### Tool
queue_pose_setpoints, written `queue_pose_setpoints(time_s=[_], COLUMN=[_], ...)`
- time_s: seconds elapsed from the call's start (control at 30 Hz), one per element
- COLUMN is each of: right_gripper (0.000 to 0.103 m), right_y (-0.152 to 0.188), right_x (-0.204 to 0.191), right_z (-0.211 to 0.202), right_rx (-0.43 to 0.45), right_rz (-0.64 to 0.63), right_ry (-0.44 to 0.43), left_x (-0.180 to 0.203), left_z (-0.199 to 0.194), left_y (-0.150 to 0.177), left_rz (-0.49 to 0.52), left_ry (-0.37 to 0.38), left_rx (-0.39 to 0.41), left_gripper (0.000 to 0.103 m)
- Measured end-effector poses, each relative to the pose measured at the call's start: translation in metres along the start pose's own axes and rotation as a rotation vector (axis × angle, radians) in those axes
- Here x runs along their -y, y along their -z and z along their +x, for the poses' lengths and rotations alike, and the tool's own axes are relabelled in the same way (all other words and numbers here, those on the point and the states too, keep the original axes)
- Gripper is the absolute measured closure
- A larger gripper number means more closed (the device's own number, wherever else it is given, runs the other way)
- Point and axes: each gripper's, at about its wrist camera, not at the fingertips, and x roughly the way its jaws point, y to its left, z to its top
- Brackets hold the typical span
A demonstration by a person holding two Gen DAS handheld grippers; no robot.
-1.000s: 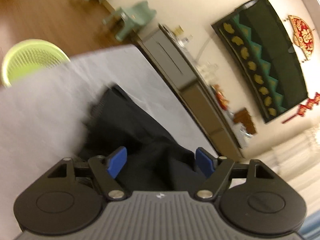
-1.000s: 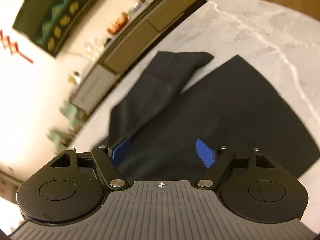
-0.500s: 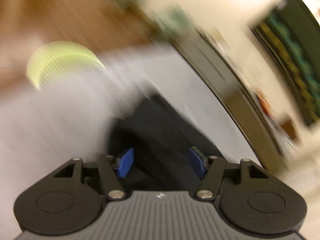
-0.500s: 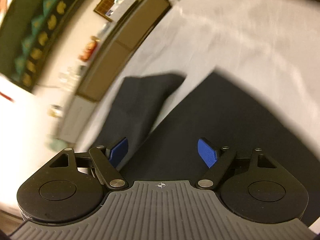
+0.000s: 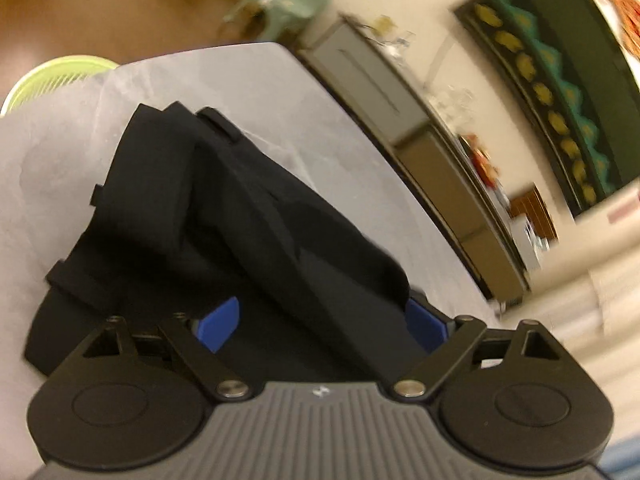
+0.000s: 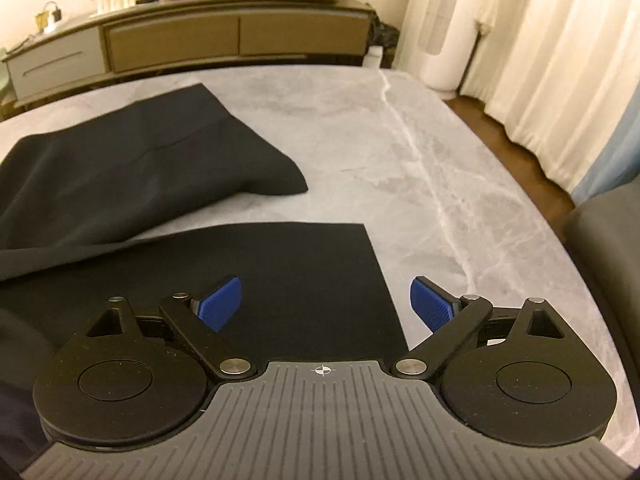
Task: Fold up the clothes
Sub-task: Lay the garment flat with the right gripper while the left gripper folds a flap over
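Black trousers (image 5: 224,216) lie bunched on the grey marble table (image 5: 260,80), the waistband with belt loops at the far left end. My left gripper (image 5: 322,325) hovers low over this heap, jaws opening wide; a fold of cloth runs between the blue pads (image 5: 218,324) without being pinched. In the right wrist view the trousers (image 6: 280,272) show two legs: the near one flat, the far one (image 6: 160,160) draped at the upper left. My right gripper (image 6: 326,305) is over the near leg's hem, jaws opening, nothing pressed.
A lime green basket (image 5: 60,76) stands beyond the table's far left edge. A long low sideboard (image 6: 180,40) runs along the wall. White curtains (image 6: 560,60), a white appliance (image 6: 444,40) and a dark chair (image 6: 604,248) sit to the right. Bare marble (image 6: 400,140) stretches right of the trousers.
Both grippers' jaws have spread wider. The left one has come closer over the bunched waistband end. The right one has rolled upright and dropped toward the near leg's hem.
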Motion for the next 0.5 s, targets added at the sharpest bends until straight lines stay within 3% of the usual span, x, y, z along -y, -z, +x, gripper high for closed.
queue_pose_setpoints(time_s=[0.07,0.1,0.13,0.17,0.2,0.23,0.3,0.37,0.47,0.5], right_gripper=[0.010,0.022,0.041,0.050,0.078,0.103,0.103,0.103,0.103,0.103], right_y=[0.000,0.001,0.001,0.000,-0.004,-0.007,-0.010,-0.016,-0.007,-0.001], right_x=[0.002,0.003,0.004,0.006,0.006,0.006,0.002,0.003,0.027,0.037], right_z=[0.008,0.010,0.013,0.014,0.014,0.015,0.006,-0.021,-0.093,-0.119], right_rx=[0.005,-0.001,-0.007,-0.010,-0.016,-0.021,0.020,0.130,0.407,0.507], right_rz=[-0.009,-0.004,0.001,0.025,0.023,0.020,0.002,-0.013,-0.010,-0.015], right_ry=[-0.008,-0.036,-0.066,-0.114,-0.125,-0.134,-0.177,-0.157,-0.229,-0.256], left_x=[0.002,0.003,0.003,0.003,0.004,0.006,0.010,0.012,0.001,-0.009], left_z=[0.017,0.026,0.032,0.037,0.041,0.040,0.031,-0.003,-0.062,-0.081], left_y=[-0.011,-0.014,-0.017,-0.020,-0.022,-0.022,-0.025,-0.029,-0.017,-0.006], left_rz=[-0.001,0.004,0.009,0.015,0.021,0.027,0.041,0.059,0.091,0.108], left_ry=[-0.034,-0.045,-0.050,-0.055,-0.053,-0.036,0.027,0.163,0.334,0.350], left_rx=[-0.020,-0.036,-0.044,-0.052,-0.057,-0.052,-0.016,0.063,0.140,0.143], left_gripper=[0.010,0.015,0.037,0.055,0.086,0.100,0.101,0.101,0.102,0.102])
